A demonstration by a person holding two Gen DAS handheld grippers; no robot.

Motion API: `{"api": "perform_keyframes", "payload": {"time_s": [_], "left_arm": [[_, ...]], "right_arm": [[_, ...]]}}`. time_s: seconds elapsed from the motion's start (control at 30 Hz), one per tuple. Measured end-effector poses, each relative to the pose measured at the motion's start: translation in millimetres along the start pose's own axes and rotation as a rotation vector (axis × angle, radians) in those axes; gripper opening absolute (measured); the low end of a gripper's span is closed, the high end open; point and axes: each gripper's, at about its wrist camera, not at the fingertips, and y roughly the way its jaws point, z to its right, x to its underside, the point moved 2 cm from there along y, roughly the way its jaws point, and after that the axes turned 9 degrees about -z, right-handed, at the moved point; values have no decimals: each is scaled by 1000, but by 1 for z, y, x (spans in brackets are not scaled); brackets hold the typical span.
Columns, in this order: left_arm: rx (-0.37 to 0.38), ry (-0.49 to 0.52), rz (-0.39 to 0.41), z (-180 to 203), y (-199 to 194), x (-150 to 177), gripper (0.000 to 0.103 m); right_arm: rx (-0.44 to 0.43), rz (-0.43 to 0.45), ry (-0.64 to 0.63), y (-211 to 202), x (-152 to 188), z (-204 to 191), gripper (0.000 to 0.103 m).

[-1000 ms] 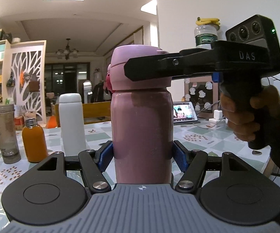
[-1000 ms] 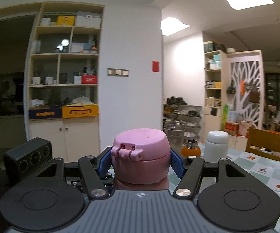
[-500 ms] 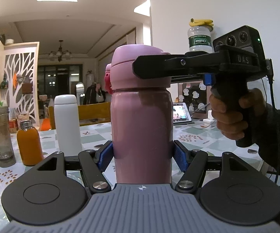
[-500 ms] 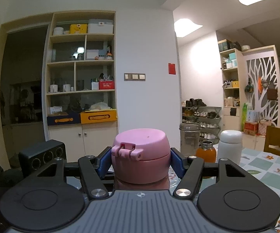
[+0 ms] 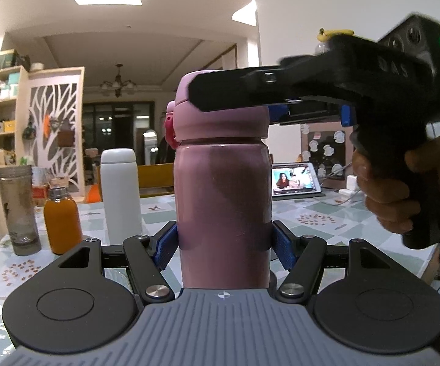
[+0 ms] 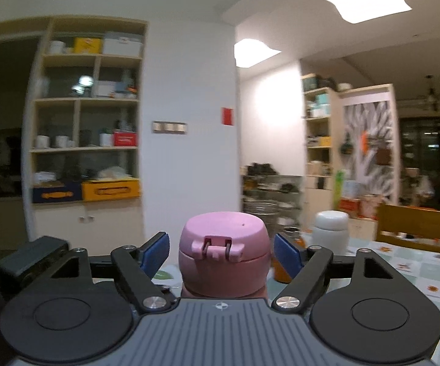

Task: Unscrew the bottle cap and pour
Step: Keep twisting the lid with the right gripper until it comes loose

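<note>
The table has a cover with pale green and white squares and small printed patterns, some brown dots and some orange flowers. On it, at the left in the left wrist view, a grey see-through bottle stands beside a small orange bottle with a metal neck, and just to the right of them is a tall white bottle. Farther back at the right, a tablet with a lit screen leans up, and a white charger with cables lies near it
</note>
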Motion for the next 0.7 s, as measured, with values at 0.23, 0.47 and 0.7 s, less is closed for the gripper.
{"api": "perform_keyframes", "payload": {"time_s": [0.23,0.47,0.7], "left_arm": [[-55,3,-1,9,-1,-2,67],[-138,10,-6,24,-1,-3,68],[-192,14,-7,32,1,-5,68]], "right_arm": [[130,-2,22,11,5,-30,81],[239,-18,-19,24,11,-52,81],[290,-24,-27,30,15,-60,71]]}}
